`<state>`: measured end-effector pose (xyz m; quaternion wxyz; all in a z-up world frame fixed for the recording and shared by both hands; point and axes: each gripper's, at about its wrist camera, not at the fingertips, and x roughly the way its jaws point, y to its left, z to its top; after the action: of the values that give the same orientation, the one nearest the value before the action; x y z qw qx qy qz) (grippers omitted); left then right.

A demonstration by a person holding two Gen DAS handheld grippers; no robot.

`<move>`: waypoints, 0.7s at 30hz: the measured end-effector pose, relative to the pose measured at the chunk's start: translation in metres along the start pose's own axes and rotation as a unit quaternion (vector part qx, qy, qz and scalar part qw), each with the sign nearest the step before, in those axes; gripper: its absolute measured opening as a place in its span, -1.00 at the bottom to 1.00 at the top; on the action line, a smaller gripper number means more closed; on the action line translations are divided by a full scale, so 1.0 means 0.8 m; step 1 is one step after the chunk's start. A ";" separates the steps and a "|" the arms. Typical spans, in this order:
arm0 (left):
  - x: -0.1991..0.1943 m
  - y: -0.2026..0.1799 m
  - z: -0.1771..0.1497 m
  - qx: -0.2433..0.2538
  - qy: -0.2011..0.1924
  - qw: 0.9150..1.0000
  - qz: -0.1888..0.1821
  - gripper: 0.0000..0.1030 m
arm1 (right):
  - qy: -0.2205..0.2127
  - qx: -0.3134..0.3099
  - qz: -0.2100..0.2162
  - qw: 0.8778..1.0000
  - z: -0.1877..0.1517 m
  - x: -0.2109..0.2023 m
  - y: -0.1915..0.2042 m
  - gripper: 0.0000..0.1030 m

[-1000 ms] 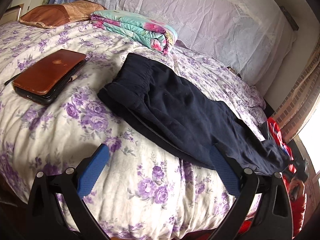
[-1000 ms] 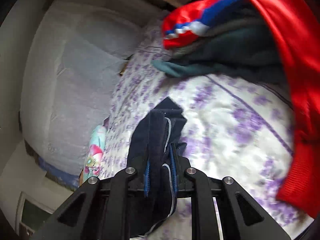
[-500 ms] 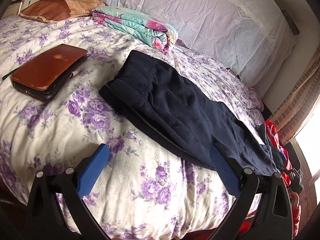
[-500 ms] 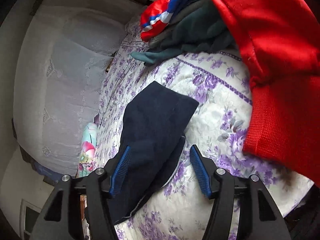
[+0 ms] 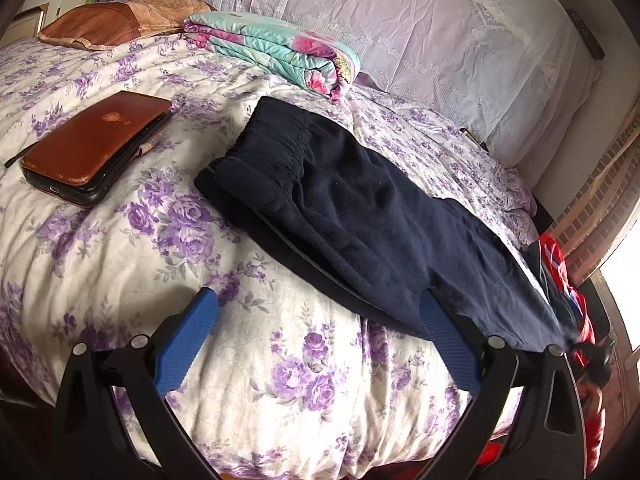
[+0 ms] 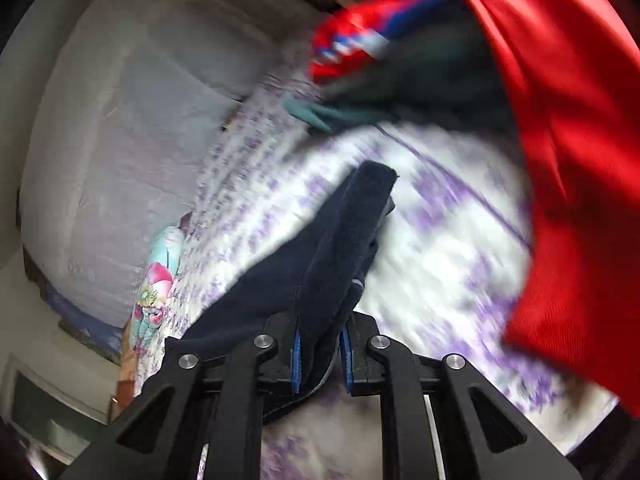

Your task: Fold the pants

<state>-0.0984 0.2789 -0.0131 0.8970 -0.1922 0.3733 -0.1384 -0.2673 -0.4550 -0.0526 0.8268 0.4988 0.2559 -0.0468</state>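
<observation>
Dark navy pants (image 5: pixel 360 216) lie folded lengthwise on the floral bedspread (image 5: pixel 120 240), waistband toward the far left, legs running to the right. My left gripper (image 5: pixel 316 320) is open and empty, hovering near the bed's front edge just in front of the pants. My right gripper (image 6: pixel 322 354) is shut on the leg cuffs of the pants (image 6: pixel 344 240), which stick up between its blue pads and are lifted off the bed. The right wrist view is motion-blurred. The right gripper shows small at the far right of the left wrist view (image 5: pixel 592 360).
A brown leather case (image 5: pixel 96 144) lies on the bed at left. A folded floral blanket (image 5: pixel 280 52) and a brown pillow (image 5: pixel 108 20) sit at the back by the headboard. A pile of red and dark clothes (image 6: pixel 540 100) lies by the cuffs.
Half a second ago the right gripper was open around the cuffs on the bed; now it is shut on them and lifts them. The left gripper has barely moved.
</observation>
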 end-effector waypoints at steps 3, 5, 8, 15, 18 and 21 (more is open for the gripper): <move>0.003 -0.010 0.002 0.019 0.007 1.000 0.004 0.91 | -0.008 -0.015 0.001 1.000 0.001 -0.009 0.013 -0.48; 0.003 -0.015 0.002 0.024 0.006 1.000 0.002 0.91 | -0.007 -0.013 -0.026 1.000 0.012 -0.011 0.021 -0.31; 0.007 -0.015 -0.002 0.023 0.005 1.000 0.010 0.91 | -0.143 -0.061 -0.104 0.982 0.037 -0.065 0.045 -0.30; 0.019 -0.017 0.001 0.020 0.007 0.999 0.032 0.91 | 0.020 -0.361 -0.056 0.931 -0.007 0.068 0.214 -0.33; 0.023 -0.019 0.001 0.022 0.007 0.999 0.044 0.91 | 0.094 -0.445 -0.028 0.890 -0.060 0.155 0.269 -0.43; 0.025 -0.024 -0.001 0.037 0.013 0.998 0.057 0.91 | 0.135 -0.497 -0.025 0.857 -0.091 0.224 0.309 -0.47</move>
<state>-0.0875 0.2541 -0.0172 0.9050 -0.1357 0.3898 -0.1030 -0.0574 -0.2386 0.0343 0.9206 0.0161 0.3667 0.1334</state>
